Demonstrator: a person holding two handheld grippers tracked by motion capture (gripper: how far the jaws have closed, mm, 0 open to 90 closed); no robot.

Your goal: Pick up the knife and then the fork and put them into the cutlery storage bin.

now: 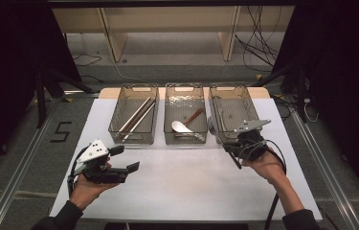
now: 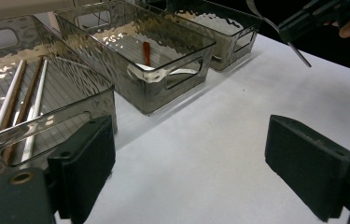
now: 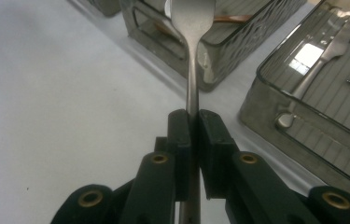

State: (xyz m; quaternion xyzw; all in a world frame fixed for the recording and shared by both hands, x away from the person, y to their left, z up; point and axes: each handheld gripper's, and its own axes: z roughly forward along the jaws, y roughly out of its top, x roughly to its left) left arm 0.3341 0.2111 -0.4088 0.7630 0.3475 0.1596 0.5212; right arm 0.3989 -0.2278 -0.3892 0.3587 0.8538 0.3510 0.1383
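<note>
While three bins stand abreast, the right gripper clamps one fork; the left gripper gapes empty.

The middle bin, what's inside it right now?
Inside the middle bin lie a white spoon and a brown-handled utensil slanting across the floor. The utensil's lower end is hidden under the spoon's bowl, so what kind it is can't be told.

Silver metal fork: polished, glossy, w/ reflections. Three smoky clear plastic bins: shiny, dimpled walls, ribbed floors. White surface: matt, smooth. Black hand-held gripper pads: matt, slightly rough; brass-look rivets. Red-brown wooden handle: semi-gloss.
</note>
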